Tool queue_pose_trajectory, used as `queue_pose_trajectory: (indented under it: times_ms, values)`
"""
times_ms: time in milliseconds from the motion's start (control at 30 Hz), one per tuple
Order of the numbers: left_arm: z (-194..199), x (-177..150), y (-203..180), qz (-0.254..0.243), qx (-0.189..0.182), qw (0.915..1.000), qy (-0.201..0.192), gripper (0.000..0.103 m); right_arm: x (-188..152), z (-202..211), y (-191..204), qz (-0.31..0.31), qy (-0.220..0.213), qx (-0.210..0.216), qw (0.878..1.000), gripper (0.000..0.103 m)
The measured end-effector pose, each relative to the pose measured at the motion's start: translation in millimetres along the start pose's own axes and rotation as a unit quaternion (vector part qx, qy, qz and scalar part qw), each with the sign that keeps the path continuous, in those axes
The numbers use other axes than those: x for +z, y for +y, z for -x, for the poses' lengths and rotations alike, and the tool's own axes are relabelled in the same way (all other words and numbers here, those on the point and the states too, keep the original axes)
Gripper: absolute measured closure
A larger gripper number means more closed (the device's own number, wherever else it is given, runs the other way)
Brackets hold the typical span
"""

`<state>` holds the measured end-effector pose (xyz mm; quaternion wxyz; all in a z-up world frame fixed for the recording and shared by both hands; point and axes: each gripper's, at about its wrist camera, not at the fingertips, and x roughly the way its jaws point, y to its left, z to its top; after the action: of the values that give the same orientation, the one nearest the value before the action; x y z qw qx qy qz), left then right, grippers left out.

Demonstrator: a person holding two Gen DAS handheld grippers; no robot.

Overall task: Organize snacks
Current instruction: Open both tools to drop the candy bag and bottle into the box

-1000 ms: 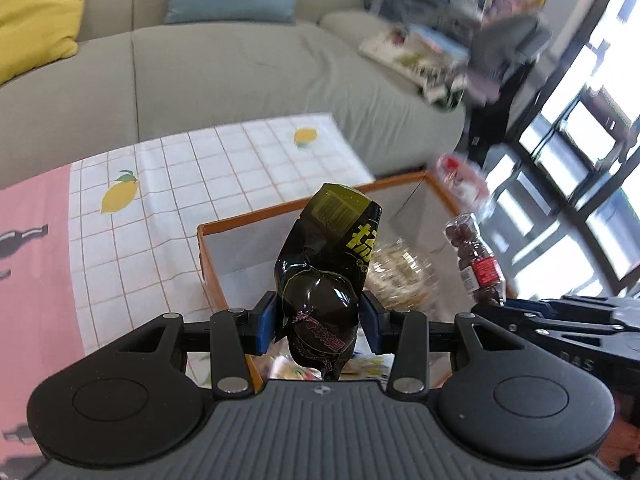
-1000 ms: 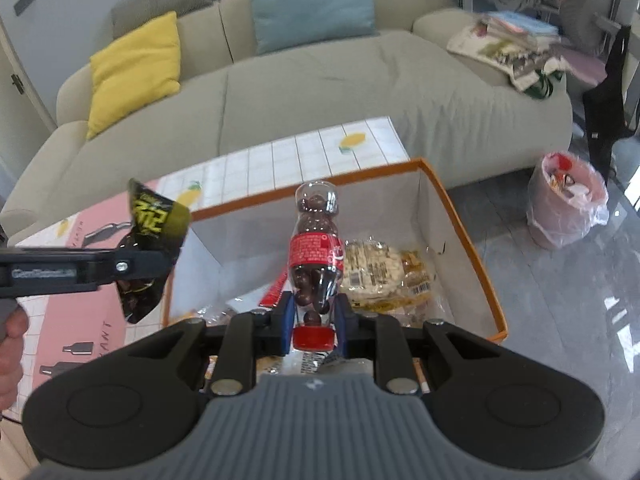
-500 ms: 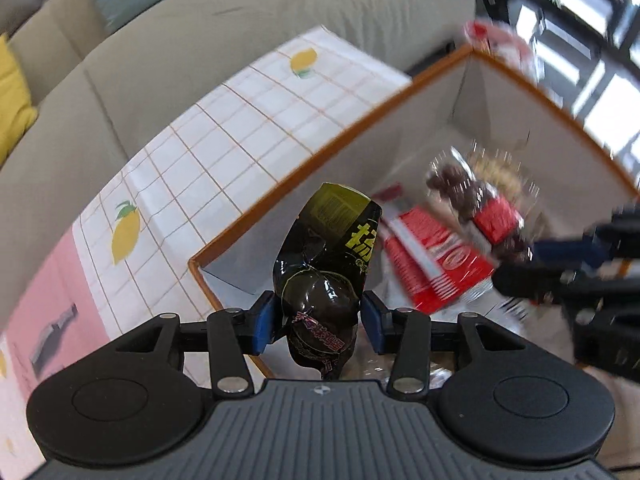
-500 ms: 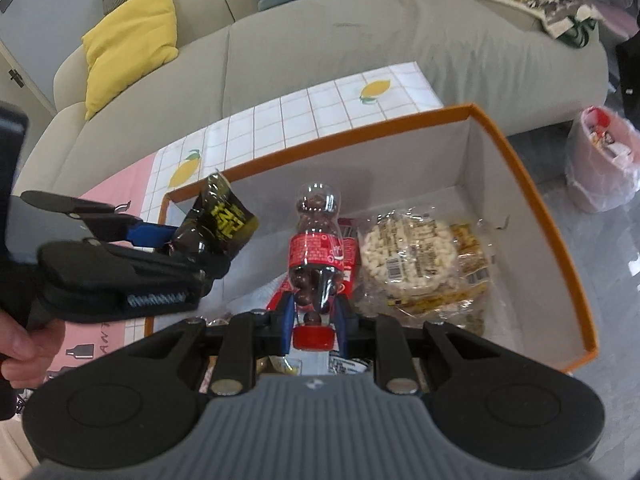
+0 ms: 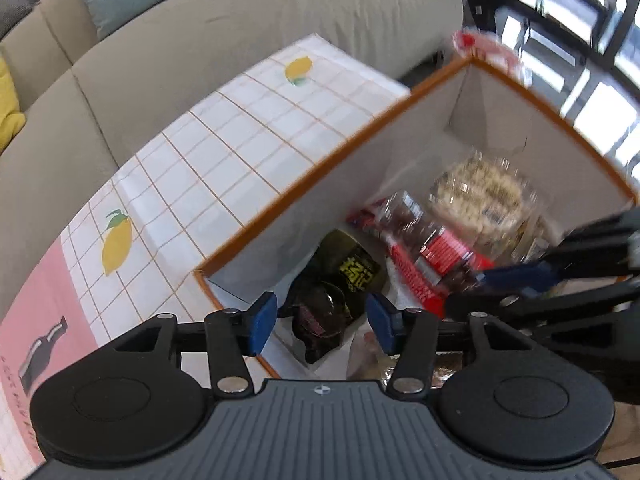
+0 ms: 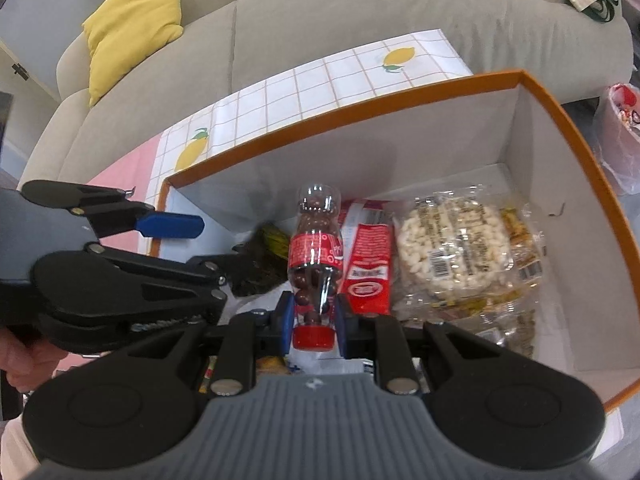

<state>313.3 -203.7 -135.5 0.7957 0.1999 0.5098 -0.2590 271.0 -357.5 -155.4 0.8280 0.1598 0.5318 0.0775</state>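
An orange-rimmed white box sits on the table. My left gripper is open over the box's left corner; the black snack packet lies loose in the box below it, and also shows in the right wrist view. My right gripper is shut on a small clear bottle of chocolate balls with a red label and cap, held over the box. The bottle also shows blurred in the left wrist view.
In the box lie a red packet, a round rice-puff cake pack and several other wrappers. A lemon-print tablecloth covers the table. A grey sofa with a yellow cushion stands behind. A pink bin is at right.
My left gripper has opened and let the black packet drop into the box. Both grippers have moved lower over the box; the right one still holds the bottle.
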Motion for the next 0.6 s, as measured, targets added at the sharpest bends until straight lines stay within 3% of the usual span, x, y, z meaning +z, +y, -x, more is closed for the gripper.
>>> queue_pose_trajectory:
  times_ms: [300, 467, 600]
  values:
    - [37, -13, 28, 0.077, -0.007, 0.996, -0.045, 0.04, 7, -22, 13, -0.032, 0.023, 0.013, 0.999, 0.084]
    - [45, -25, 36, 0.107, -0.014, 0.9931, -0.048, 0.04, 8, -30, 22, -0.04, 0.022, -0.021, 0.999, 0.084]
    - [50, -35, 38, 0.117, -0.016, 0.9919, -0.048, 0.04, 9, -28, 24, -0.053, 0.022, -0.017, 0.998, 0.071]
